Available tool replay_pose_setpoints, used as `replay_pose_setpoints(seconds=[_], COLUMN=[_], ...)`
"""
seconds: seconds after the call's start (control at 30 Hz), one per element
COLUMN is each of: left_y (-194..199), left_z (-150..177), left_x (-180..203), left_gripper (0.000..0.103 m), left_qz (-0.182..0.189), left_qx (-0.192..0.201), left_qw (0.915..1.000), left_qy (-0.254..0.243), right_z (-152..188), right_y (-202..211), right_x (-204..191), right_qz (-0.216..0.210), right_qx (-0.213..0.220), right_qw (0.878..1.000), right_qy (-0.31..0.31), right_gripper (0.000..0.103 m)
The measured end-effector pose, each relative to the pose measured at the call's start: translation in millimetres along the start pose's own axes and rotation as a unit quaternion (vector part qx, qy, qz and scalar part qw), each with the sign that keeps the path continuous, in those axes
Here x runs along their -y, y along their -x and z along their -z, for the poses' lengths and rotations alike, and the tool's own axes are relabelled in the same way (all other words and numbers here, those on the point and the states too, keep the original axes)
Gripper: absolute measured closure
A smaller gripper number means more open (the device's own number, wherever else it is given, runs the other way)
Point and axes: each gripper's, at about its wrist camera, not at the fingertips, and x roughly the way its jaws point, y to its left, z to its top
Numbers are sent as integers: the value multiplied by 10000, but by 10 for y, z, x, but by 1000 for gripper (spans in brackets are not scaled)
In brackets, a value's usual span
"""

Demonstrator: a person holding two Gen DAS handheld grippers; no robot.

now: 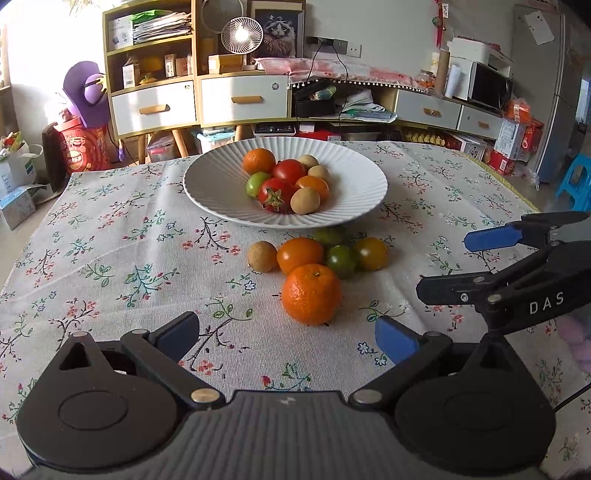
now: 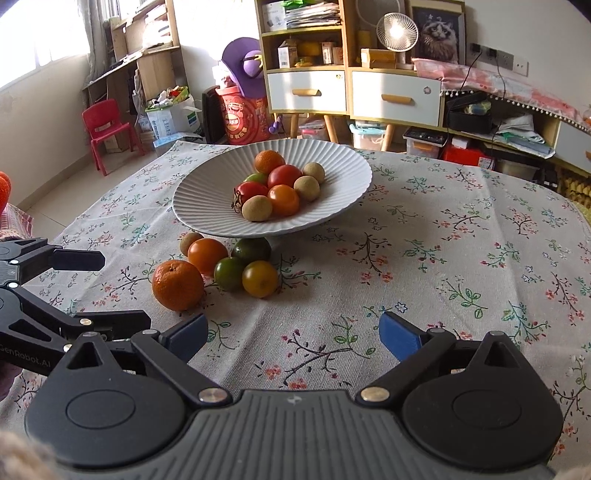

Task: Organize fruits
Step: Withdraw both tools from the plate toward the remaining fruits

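Loose fruit beside the plate. A mandarin (image 1: 311,294) lies nearest the cameras on the table (image 1: 110,266), its stem dimple turned up and slightly away; being near-round, it shows no clear long axis. Behind it, touching or nearly so, cluster an orange tomato (image 1: 299,254), a small brown fruit (image 1: 262,256), a green tomato (image 1: 340,260), a yellow-orange tomato (image 1: 370,253) and a darker green fruit (image 1: 330,235) at the plate's edge.

The white ribbed plate (image 1: 221,192) holds a second mandarin (image 1: 259,160), two red tomatoes, the nearer one (image 1: 275,194) with its calyx pointing toward the camera, one green fruit, one orange tomato and three brown fruits.

The left claw (image 1: 286,334) stands wide and empty just short of the mandarin; the right claw (image 2: 293,330) is likewise wide and empty, over bare cloth right of the cluster.

The table carries a floral cloth; behind stand a shelf unit with drawers (image 1: 155,107), a small fan (image 1: 242,34) and a red child's chair (image 2: 107,129).
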Motion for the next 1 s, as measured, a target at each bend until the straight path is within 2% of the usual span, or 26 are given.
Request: replay_pose_setpoints(seconds=[0.17, 0.4, 0.63, 0.83, 1.0], left_y=[-83, -190, -197, -204, -198], left_z=[49, 87, 65, 30, -33], left_x=[26, 64, 72, 74, 58], left_gripper=[4, 4, 4, 8, 24], left_qz=[20, -147, -150, -75, 81], left_qx=[24, -164, -175, -148, -103], left_qw=[10000, 9996, 9997, 9999, 9999], left_qy=[-25, -152, -47, -47, 86], right_z=[48, 48, 27, -4, -39], right_y=[-66, -134, -211, -237, -254], right_x=[-26, -2, -31, -35, -62], right_qz=[154, 218, 292, 222, 87], right_qx=[-60, -80, -97, -44, 12], right_qw=[9997, 9996, 9991, 9993, 9992], right_qy=[184, 181, 297, 302, 398], right_gripper=[4, 5, 7, 18, 32])
